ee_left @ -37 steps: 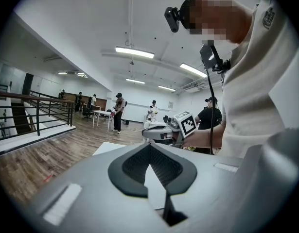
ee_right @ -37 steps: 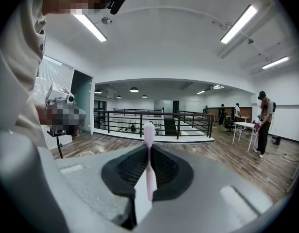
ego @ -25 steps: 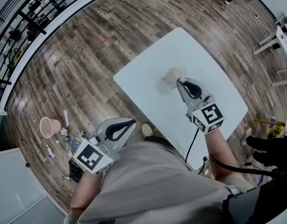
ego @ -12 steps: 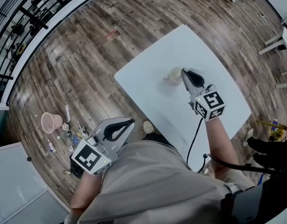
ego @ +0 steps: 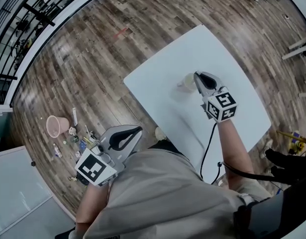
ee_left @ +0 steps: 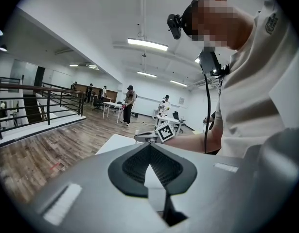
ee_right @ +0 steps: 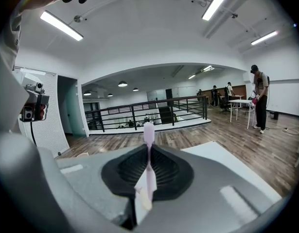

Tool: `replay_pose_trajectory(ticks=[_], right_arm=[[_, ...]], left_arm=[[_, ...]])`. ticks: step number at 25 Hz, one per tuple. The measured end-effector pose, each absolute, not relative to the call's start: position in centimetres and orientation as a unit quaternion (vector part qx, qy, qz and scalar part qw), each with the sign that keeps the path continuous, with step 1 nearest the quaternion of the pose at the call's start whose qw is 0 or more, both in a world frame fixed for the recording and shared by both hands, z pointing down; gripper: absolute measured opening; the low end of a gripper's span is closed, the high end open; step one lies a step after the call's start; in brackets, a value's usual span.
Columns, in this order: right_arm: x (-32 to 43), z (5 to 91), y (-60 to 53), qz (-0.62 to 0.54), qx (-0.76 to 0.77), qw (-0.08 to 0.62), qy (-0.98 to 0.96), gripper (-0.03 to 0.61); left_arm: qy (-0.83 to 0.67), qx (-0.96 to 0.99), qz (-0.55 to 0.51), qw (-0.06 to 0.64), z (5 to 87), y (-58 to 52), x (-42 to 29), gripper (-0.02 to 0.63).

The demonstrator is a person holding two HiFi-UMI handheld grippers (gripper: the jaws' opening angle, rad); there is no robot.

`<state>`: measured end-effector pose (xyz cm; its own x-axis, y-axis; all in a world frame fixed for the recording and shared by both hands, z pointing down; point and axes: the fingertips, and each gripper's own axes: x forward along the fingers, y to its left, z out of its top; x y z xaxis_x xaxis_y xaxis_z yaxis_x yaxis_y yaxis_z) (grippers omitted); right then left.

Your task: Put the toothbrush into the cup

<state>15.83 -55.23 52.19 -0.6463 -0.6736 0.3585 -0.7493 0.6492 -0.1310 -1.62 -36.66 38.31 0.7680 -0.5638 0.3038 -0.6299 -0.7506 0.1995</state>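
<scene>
A pale cup (ego: 186, 80) stands near the middle of the white table (ego: 167, 68). My right gripper (ego: 197, 77) has its tips right beside the cup's right rim. In the right gripper view this gripper (ee_right: 148, 152) is shut on a pale pink toothbrush (ee_right: 149, 139), which stands upright between the pads with its head above the tips. The head view does not show the toothbrush. My left gripper (ego: 138, 130) hangs off the table's near edge, close to my body. Its jaws are shut with nothing between them (ee_left: 150, 147).
The table stands on a wooden floor. A pink bucket (ego: 56, 126) and small clutter (ego: 80, 143) lie on the floor at the left. A black railing (ee_right: 154, 113) runs beyond the table. People stand at distant tables (ee_left: 129, 105).
My right gripper has come down and forward with the toothbrush until its tips are at the cup. The left gripper has stayed almost where it was.
</scene>
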Motion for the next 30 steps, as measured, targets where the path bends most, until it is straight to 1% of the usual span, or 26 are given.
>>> replay_pose_trajectory(ticks=[12, 23, 30], right_arm=[[16.6, 56.9, -57.5, 0.201, 0.401, 0.143, -0.882, 0.021], [17.4, 59.4, -58.3, 0.222, 0.398, 0.144, -0.878, 0.021], [18.0, 59.8, -59.1, 0.230, 0.398, 0.117, -0.880, 0.021]], left_arm=[[-0.308, 0.929, 0.125, 0.162, 39.4, -38.5, -0.9, 0.005], [-0.302, 0.930, 0.128, 0.169, 40.0, -38.6, -0.5, 0.005], [-0.300, 0.929, 0.129, 0.172, 40.3, -38.3, -0.9, 0.005]])
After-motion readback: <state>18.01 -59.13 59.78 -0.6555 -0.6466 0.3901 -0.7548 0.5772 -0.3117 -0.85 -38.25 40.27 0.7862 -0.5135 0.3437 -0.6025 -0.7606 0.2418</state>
